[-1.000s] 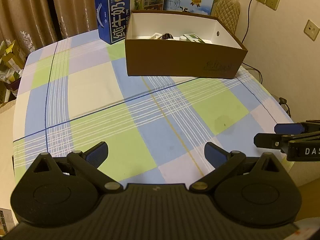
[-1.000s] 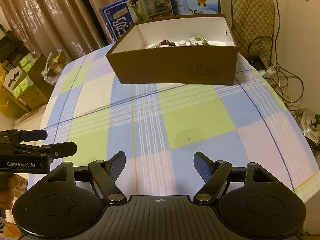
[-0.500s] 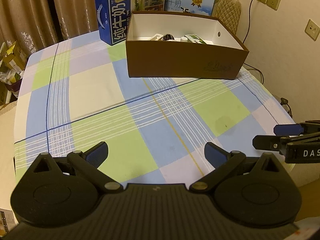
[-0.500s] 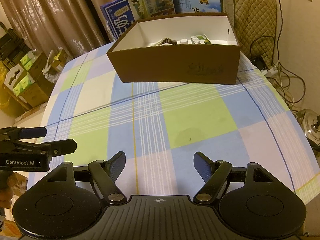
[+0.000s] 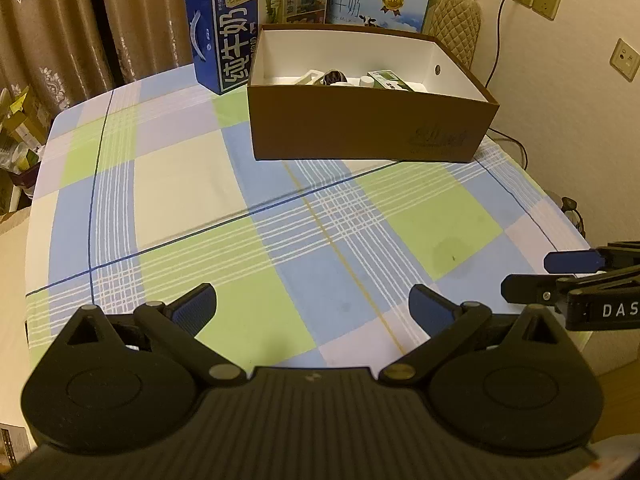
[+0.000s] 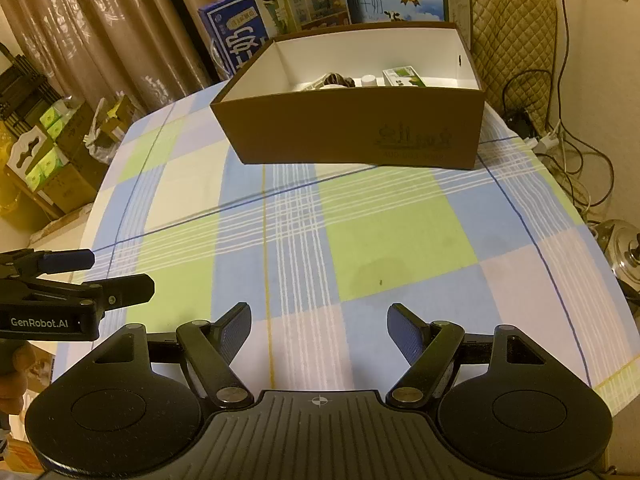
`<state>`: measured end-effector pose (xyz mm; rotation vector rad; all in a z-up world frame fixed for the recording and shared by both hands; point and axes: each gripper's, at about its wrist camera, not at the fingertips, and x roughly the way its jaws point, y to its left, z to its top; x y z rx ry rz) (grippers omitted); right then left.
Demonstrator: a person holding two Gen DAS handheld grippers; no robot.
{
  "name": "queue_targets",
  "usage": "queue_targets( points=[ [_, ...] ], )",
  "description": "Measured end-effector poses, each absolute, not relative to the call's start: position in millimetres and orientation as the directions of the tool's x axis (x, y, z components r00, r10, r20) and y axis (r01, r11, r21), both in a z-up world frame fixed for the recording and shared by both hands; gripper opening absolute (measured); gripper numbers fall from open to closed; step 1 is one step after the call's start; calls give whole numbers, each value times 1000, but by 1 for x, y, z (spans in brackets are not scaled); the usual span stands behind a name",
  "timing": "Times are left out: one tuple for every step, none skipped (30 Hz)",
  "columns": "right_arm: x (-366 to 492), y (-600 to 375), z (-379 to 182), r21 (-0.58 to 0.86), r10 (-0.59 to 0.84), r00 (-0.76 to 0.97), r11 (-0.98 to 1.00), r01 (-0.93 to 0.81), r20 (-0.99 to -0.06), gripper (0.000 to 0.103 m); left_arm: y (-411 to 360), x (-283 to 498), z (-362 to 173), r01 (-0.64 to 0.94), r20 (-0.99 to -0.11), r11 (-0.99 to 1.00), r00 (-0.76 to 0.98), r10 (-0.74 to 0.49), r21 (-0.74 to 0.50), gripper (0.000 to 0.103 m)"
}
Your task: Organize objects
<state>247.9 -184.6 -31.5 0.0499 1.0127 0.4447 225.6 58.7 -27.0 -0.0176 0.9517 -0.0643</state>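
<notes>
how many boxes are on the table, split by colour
brown open box: 1
dark blue milk carton: 1
light blue milk carton: 1
total: 3

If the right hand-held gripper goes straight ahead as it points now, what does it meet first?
Probably the brown box. The right hand-held gripper is open above bare tablecloth, and nothing lies between; its height against the box wall is unclear.

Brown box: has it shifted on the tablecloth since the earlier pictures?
No. The brown box sits on the same tablecloth checks, before the blue milk carton.
</notes>
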Motion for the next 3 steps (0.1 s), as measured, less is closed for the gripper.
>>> queue_targets(
  points=[
    [248, -185, -31, 243, 382, 448, 910, -336, -808, 72, 58, 227, -27, 47, -814, 998, 578, -62, -42, 101],
    [248, -185, -31, 243, 381, 448, 910, -336, -808, 72, 58, 228, -27, 48, -814, 998, 578, -61, -40, 101],
    [248, -185, -31, 243, 382, 448, 910, -336, -808, 72, 57, 229, -27, 48, -814, 998, 578, -59, -39, 101]
  ],
)
